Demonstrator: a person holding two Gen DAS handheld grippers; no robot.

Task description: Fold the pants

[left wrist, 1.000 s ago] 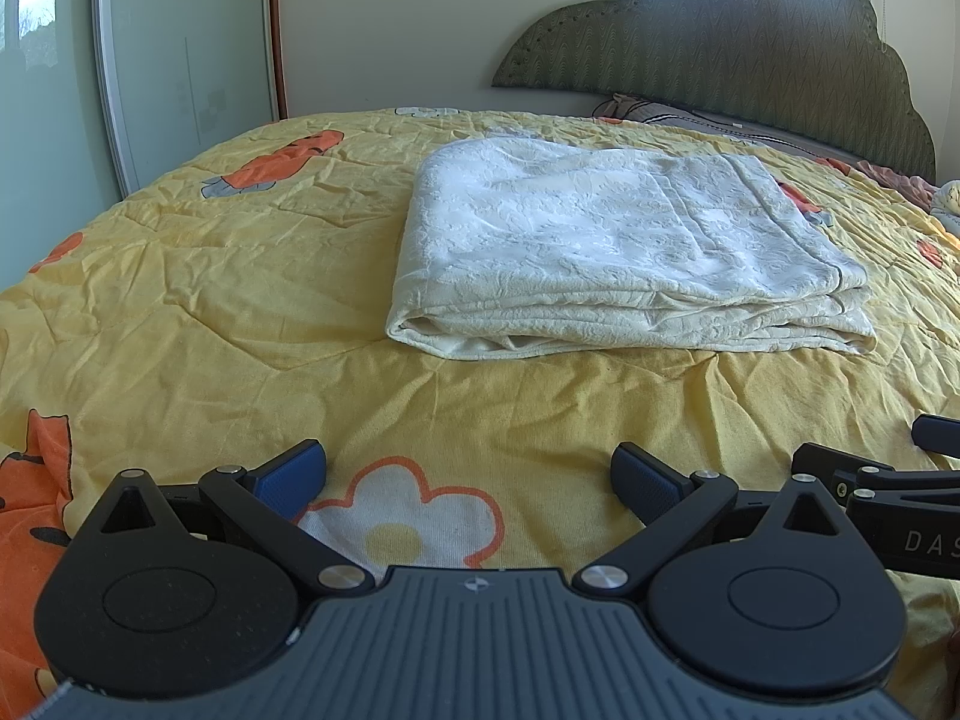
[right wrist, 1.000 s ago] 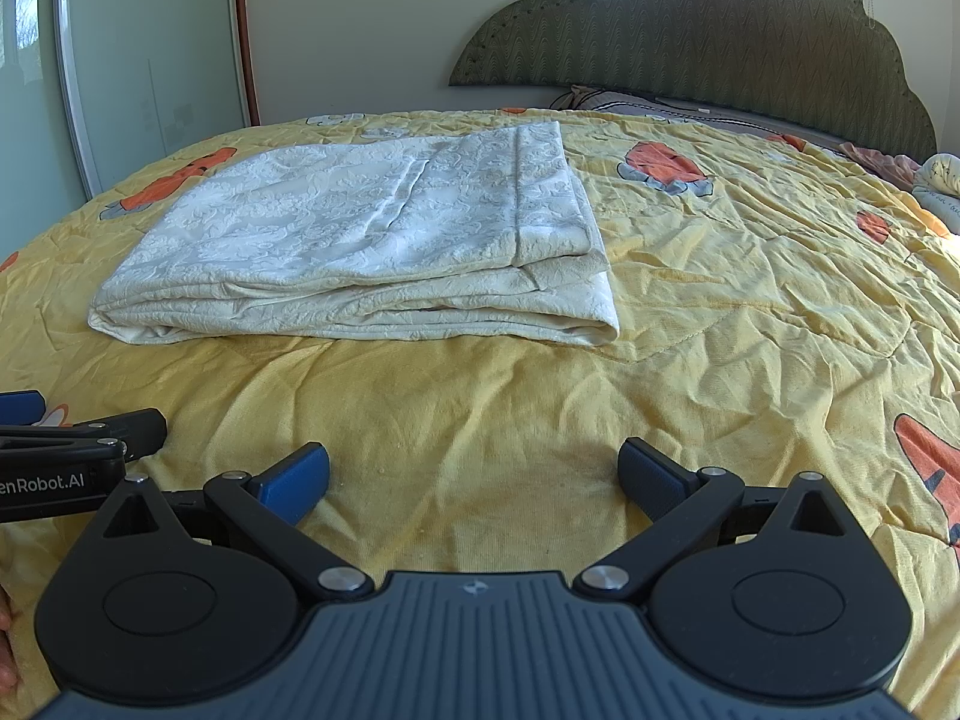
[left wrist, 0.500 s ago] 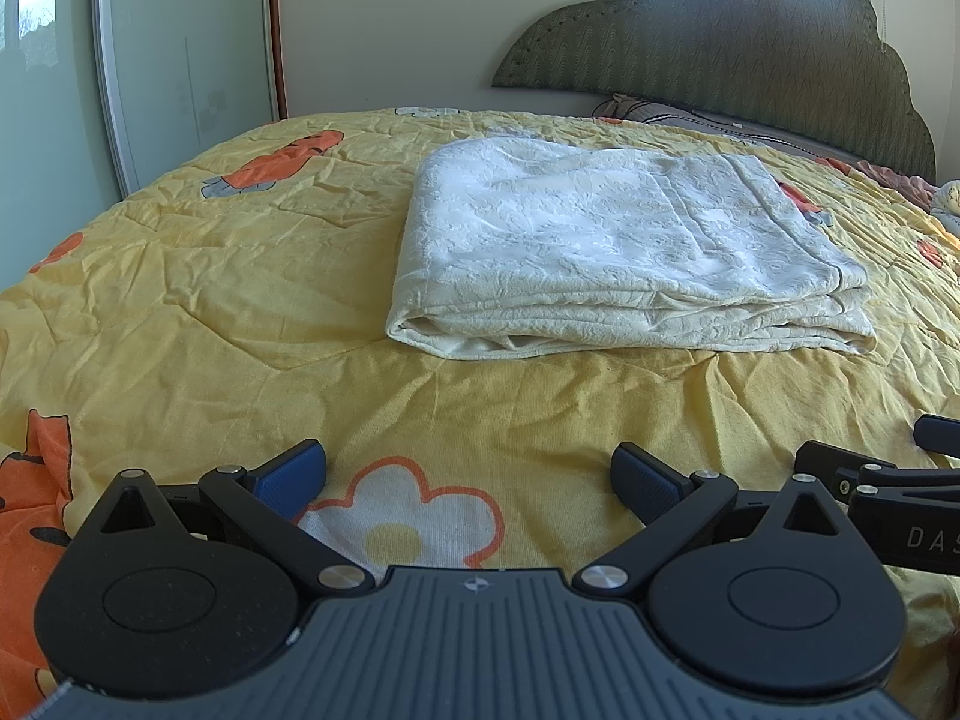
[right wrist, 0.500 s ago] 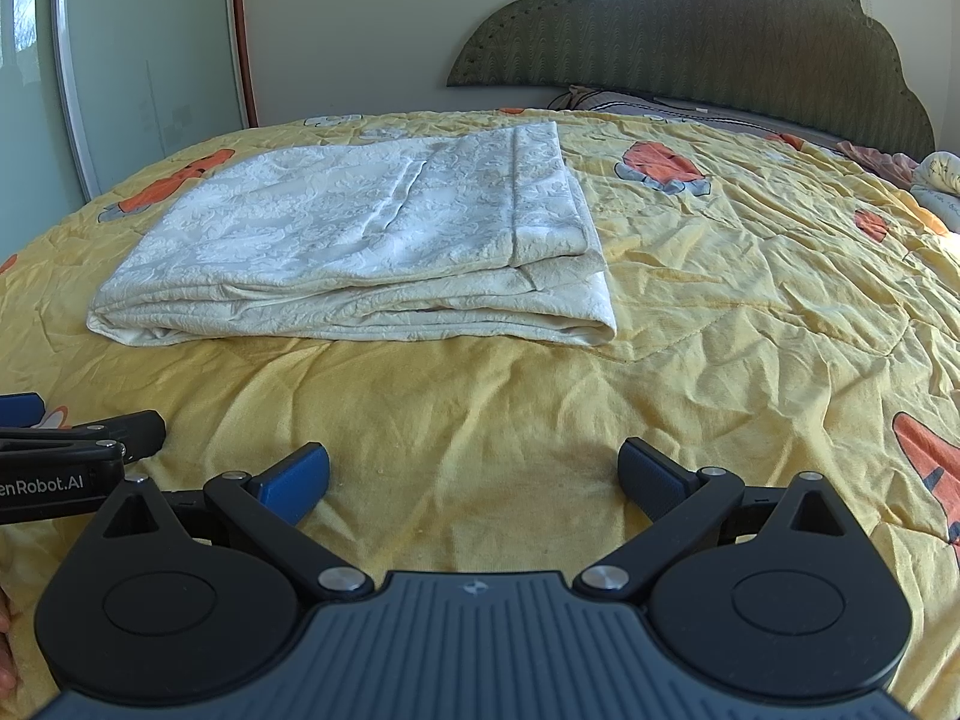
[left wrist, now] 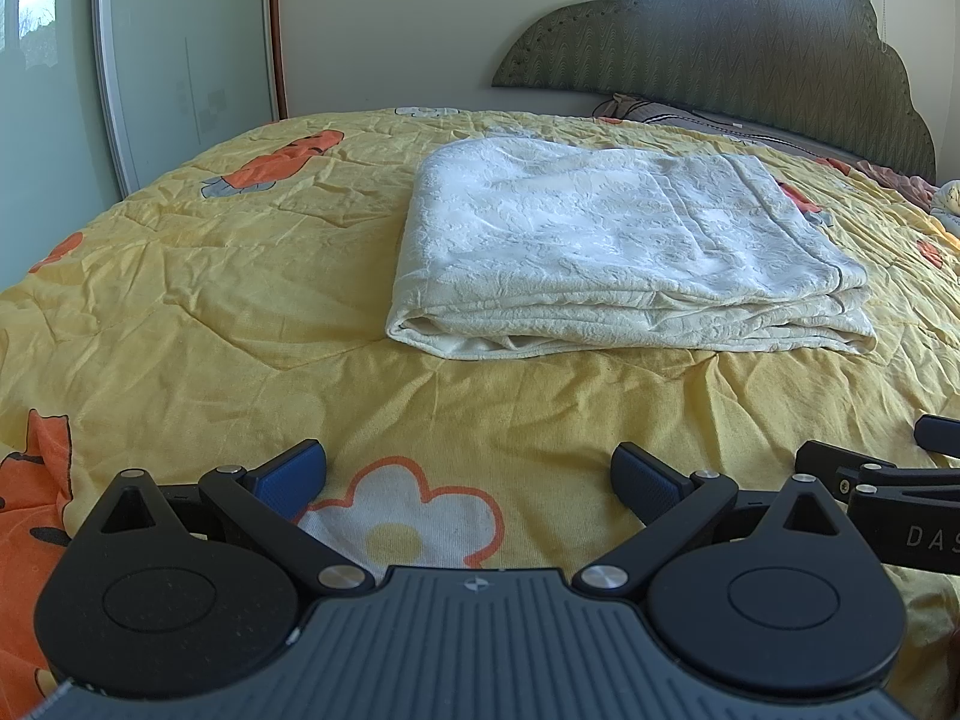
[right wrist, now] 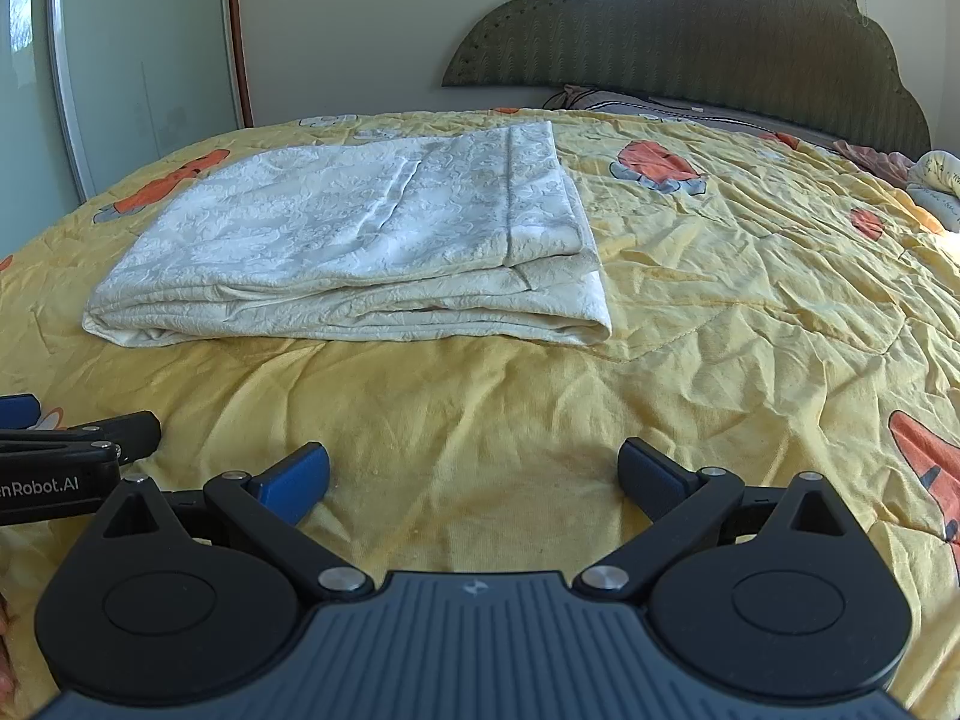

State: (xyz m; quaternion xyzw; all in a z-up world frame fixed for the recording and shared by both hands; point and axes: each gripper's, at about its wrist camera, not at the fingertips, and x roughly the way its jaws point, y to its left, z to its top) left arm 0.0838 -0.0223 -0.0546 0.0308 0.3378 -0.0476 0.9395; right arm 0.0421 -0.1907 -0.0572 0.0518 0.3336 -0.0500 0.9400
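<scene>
Open yellow bedspread (right wrist: 750,330) before both grippers, only folded pants (left wrist: 600,252) ahead, headboard (right wrist: 690,42) well beyond.

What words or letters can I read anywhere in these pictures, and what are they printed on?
"DAS": cut off at the picture's edge, on the side of the right gripper as the left wrist view shows it.
"enRobot.AI": its start cut off, on the side of the left gripper in the right wrist view.
No other text is readable; the yellow bedspread carries only pictures.
</scene>
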